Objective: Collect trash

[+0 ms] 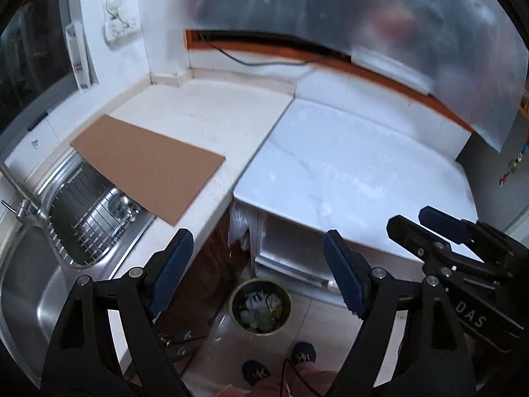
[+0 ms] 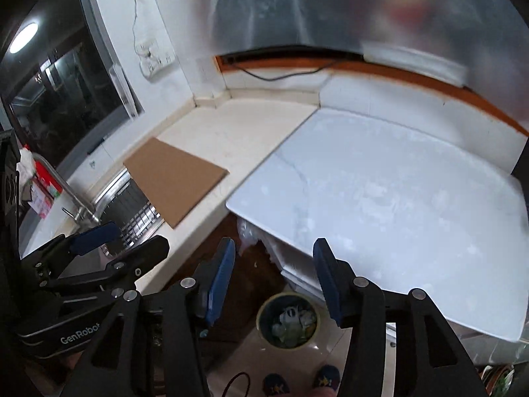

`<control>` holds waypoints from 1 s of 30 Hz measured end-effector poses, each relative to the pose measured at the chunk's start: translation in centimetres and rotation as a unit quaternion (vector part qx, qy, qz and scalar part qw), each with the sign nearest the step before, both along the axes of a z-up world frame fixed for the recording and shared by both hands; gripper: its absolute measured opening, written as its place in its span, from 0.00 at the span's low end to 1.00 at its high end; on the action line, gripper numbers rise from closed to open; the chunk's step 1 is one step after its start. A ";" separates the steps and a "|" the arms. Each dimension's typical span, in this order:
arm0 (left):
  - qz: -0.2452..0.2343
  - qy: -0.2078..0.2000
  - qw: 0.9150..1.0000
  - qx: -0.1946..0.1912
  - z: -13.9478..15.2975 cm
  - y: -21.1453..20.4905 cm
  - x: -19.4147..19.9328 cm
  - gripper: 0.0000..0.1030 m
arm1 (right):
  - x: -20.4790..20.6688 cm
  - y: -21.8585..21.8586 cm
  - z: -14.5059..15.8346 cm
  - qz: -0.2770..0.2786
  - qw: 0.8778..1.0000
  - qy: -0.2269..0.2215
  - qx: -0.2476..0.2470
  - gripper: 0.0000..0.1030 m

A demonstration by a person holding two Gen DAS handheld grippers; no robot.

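Left wrist: trash bin (image 1: 260, 304) below open left gripper (image 1: 259, 278).

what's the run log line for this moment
left gripper open, empty | right gripper open, empty | bin on floor holds trash | cardboard over sink

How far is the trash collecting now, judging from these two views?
Done: the trash bin on the floor already holds crumpled wrappers. In hand: nothing; the left hand-held gripper and the right hand-held gripper are both open and empty. Left: the white countertop shows no litter; only a cardboard sheet lies partly over the sink.
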State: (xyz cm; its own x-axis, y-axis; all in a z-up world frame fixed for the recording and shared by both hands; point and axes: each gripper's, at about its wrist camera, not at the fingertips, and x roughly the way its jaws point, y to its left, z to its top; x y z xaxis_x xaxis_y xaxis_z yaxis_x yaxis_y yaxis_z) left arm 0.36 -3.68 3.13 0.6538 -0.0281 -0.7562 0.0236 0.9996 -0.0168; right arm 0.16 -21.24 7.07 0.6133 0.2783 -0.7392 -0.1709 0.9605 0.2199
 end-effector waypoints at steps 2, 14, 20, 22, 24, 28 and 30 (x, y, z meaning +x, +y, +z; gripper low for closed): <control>0.003 -0.007 1.000 0.001 0.8 -0.1 -0.1 0.76 | -0.5 -0.2 1.2 0.000 1.000 -0.013 0.001 0.54; 0.010 -0.042 0.999 0.019 3.7 -1.2 -1.4 0.76 | -2.4 -1.2 6.1 -0.010 0.998 -0.068 -0.012 0.57; 0.014 -0.044 0.999 0.021 4.0 -1.1 -1.6 0.76 | -2.1 -0.9 5.3 -0.009 0.997 -0.077 -0.013 0.57; 0.017 -0.043 0.999 0.021 4.1 -1.1 -1.6 0.76 | -1.9 -0.8 4.9 -0.008 0.997 -0.078 -0.013 0.57; 0.018 -0.044 0.999 0.021 4.1 -1.1 -1.6 0.76 | -2.0 -0.8 4.8 -0.008 0.997 -0.079 -0.014 0.57; 0.018 -0.044 0.999 0.023 4.2 -0.9 -1.5 0.76 | -1.6 -0.7 4.8 -0.007 0.997 -0.081 -0.014 0.57; 0.019 -0.045 0.999 0.024 4.2 -0.8 -1.5 0.76 | -1.5 -0.7 4.8 -0.007 0.997 -0.081 -0.014 0.57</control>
